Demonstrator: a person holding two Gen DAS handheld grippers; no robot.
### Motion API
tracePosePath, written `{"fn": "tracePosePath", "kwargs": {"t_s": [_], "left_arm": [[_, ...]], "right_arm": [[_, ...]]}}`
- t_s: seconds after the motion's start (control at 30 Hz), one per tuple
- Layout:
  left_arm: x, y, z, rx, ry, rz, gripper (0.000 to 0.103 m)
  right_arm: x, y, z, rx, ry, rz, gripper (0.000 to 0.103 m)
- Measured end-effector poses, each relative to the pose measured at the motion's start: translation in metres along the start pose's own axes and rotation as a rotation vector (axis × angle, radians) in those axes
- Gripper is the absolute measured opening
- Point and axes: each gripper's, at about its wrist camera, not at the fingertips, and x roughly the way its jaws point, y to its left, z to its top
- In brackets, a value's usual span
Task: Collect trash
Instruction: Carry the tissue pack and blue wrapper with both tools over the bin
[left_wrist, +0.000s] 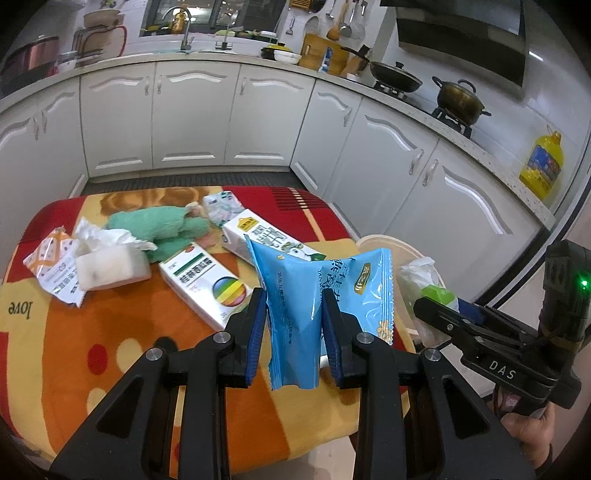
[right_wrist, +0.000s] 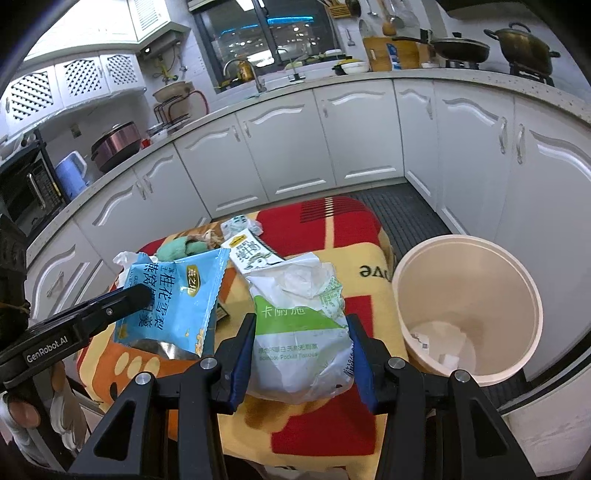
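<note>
Left tool (left_wrist: 294, 332) clenched on blue snack wrapper (left_wrist: 295, 295). Right tool (right_wrist: 301, 350) clenched on crumpled tissue pack (right_wrist: 299, 332), beside beige bin (right_wrist: 467, 306).

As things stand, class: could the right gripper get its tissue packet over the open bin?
Probably yes. The right gripper is shut on the green-and-white tissue packet, and the beige bin stands open just beside it, with nothing between. The left gripper is on the other side.

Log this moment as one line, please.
left tongs: shut on blue wrapper | right tongs: shut on tissue pack | bin: beside table
</note>
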Motion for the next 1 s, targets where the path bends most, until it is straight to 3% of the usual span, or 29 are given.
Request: {"fn": "tracePosePath", "kwargs": {"t_s": [1.0], "left_arm": [[0.087,-0.094,0.031,0.089,0.082,-0.106,0.027]], "right_arm": [[0.003,-0.103,-0.005,0.159,0.021,-0.126,0.045]]}}
